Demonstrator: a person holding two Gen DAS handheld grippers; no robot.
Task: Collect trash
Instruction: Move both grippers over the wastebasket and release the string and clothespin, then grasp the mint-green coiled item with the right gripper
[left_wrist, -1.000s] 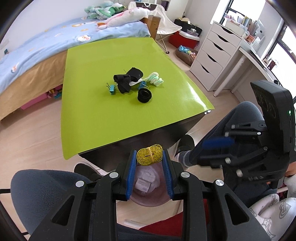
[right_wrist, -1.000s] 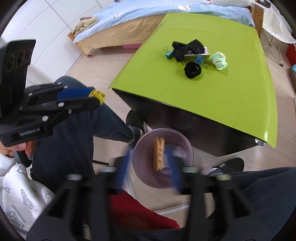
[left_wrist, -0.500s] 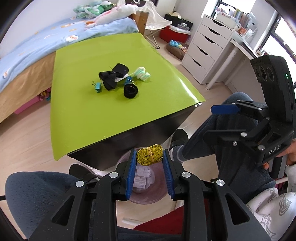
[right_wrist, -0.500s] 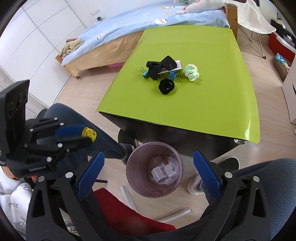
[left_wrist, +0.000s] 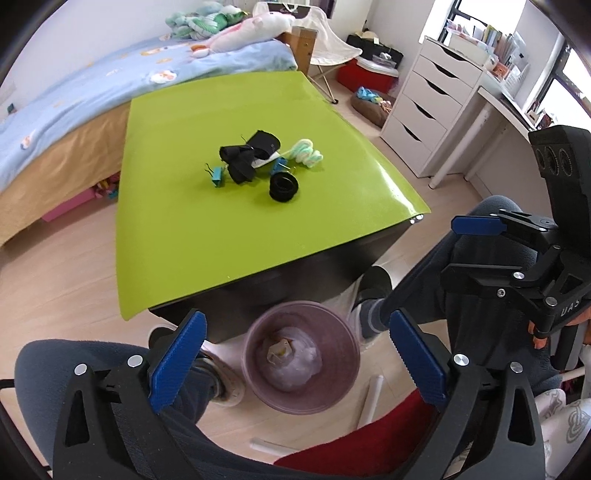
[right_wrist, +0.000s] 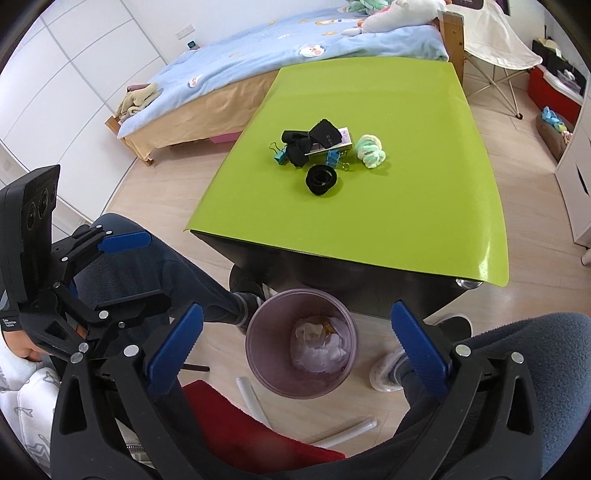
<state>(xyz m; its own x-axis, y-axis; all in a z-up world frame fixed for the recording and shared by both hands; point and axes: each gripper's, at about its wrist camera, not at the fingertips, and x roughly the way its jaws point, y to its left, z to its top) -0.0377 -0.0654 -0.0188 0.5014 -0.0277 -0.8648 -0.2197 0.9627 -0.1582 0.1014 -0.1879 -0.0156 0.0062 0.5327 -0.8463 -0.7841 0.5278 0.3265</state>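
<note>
Jaws on the left gripper (left_wrist: 297, 358) are spreading wide, its blue pads far apart with nothing between them; directly below the gap sits the purple trash bin (left_wrist: 255, 384) on the floor. The right gripper (right_wrist: 297, 354) likewise has jaws opening to their widest, empty, hanging over the same bin, whose rim (right_wrist: 258, 373) frames crumpled white paper and a small yellowish scrap (right_wrist: 319, 334) lying inside. In the left wrist view the bin's contents look blurred, a pale yellowish bit (left_wrist: 279, 349) resting on the white wad.

Each gripper shows in the other's view: the right one off to the side at (left_wrist: 480, 243), the left one at (right_wrist: 125, 273), both with fingers parted.

Beyond the bin stands the green tabletop (left_wrist: 184, 229), its near edge overhanging a dark base. Near its middle lies a cluster still to be collected: black cloth pieces (right_wrist: 306, 142), a black ring-shaped item (right_wrist: 320, 180) just in front of them, teal binder clips (right_wrist: 279, 154), a flat card (right_wrist: 341, 142) under the cloth, and a pale green-and-white twisted puff (right_wrist: 371, 151) beside it.

The person's dark-trousered knees (right_wrist: 517, 350) flank the bin, and white tubes (right_wrist: 251, 397) lie on the floor next to a red mat (right_wrist: 236, 424).
</note>
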